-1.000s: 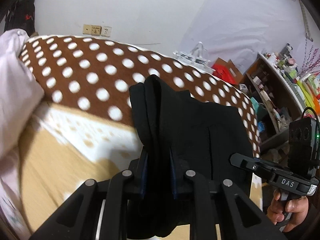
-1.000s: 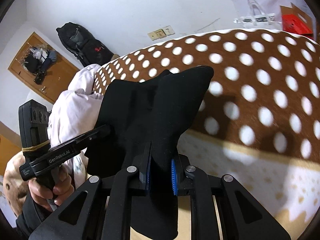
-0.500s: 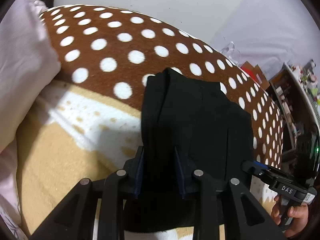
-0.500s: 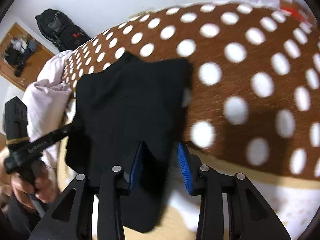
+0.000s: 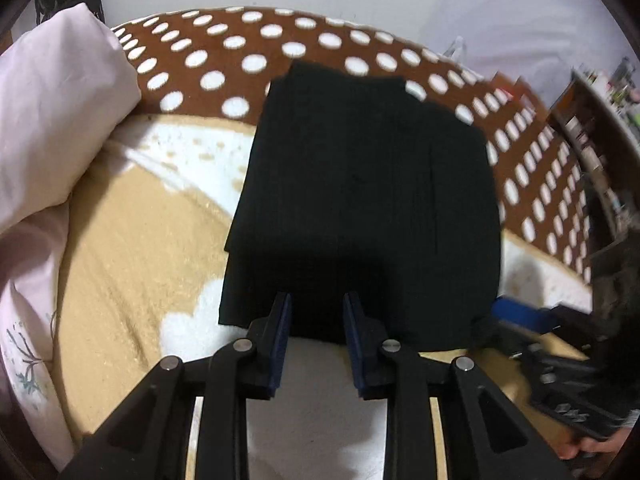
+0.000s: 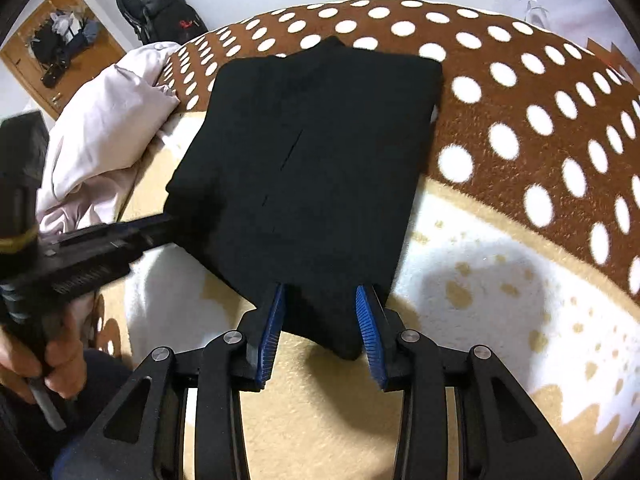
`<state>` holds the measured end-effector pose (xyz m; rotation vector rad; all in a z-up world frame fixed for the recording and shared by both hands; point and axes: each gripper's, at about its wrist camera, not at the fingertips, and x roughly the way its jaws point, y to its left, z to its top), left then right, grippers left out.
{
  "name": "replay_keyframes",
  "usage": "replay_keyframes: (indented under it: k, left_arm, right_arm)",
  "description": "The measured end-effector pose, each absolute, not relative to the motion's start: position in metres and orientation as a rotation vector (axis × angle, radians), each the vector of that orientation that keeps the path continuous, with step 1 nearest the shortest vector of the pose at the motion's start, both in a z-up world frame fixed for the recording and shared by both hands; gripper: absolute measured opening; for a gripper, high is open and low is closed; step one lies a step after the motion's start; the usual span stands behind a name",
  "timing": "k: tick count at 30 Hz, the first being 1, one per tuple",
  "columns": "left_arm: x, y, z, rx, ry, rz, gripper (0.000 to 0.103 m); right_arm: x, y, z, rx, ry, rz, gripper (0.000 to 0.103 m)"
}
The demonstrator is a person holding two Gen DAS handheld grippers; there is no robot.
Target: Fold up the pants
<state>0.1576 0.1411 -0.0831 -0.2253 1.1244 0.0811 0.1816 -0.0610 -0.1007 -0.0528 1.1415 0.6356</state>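
Observation:
The black pants [image 5: 360, 200] lie folded flat in a rough rectangle on the bed blanket [image 5: 140, 248]. My left gripper [image 5: 316, 308] hangs over their near edge. Its jaws are closing, the cloth edge lies between the blue pads [image 5: 282, 320], and they do not press on it. In the right wrist view the pants [image 6: 312, 160] stretch away from my right gripper [image 6: 320, 304], which stands open with the near corner of the cloth lying loose between its fingers. The other gripper shows blurred at each view's side: the right one [image 5: 540, 344], the left one [image 6: 100, 240].
A pink quilt [image 5: 52, 120] is bunched at the left of the bed. The brown white-dotted part of the blanket [image 6: 520, 100] lies beyond the pants. A cluttered shelf [image 5: 596, 140] stands at the right; a black backpack [image 6: 160, 4] and a wooden door [image 6: 60, 48] stand at the back.
Both grippers were shut on the hanging pants a second ago. They came down and opened, and the pants now lie flat on the blanket.

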Motion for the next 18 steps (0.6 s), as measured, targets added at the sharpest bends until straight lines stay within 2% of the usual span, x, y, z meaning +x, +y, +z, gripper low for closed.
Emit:
replay_keyframes:
  k: [6,18]
  left_arm:
    - [0.135,0.126,-0.05,-0.226,1.033,0.138,0.028]
    - [0.045,0.074,0.003,-0.193,0.942,0.17,0.028]
  right_arm:
    - [0.155,-0.089,-0.064,-0.086,1.064,0.622,0.038]
    - [0.067,-0.119,-0.028,-0.096,1.019,0.579,0.039]
